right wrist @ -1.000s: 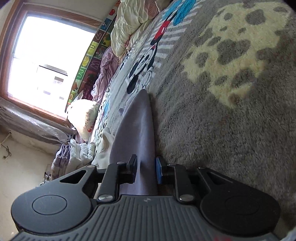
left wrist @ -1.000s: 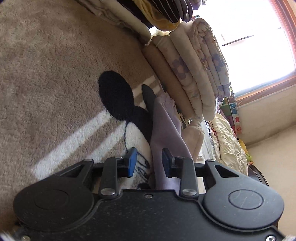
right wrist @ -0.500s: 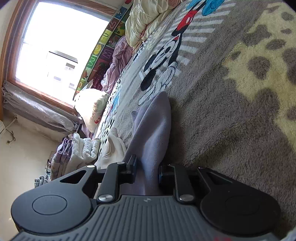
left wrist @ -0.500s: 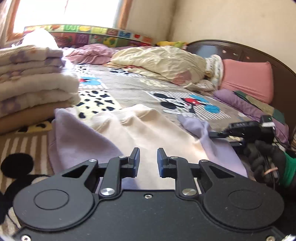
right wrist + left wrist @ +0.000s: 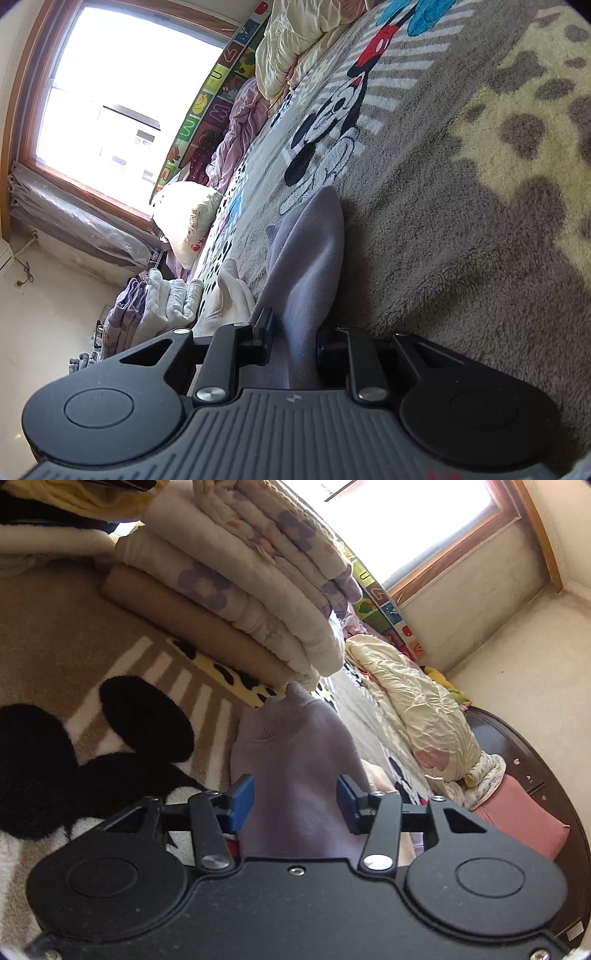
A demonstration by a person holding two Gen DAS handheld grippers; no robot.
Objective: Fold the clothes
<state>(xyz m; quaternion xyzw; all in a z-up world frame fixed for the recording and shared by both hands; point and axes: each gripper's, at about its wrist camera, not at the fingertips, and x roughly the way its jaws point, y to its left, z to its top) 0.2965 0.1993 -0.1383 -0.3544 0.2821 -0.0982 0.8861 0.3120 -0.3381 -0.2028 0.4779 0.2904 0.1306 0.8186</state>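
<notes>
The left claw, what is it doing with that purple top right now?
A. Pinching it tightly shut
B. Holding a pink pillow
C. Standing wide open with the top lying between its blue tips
C: the left claw is spread wide, its blue pads clear of the purple top lying between them.

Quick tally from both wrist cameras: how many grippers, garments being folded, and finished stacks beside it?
Black two-finger grippers: 2, left, right
Lilac ribbed-cuff sweatshirt: 1
Stack of folded floral fleece clothes: 1
Total: 4
</notes>
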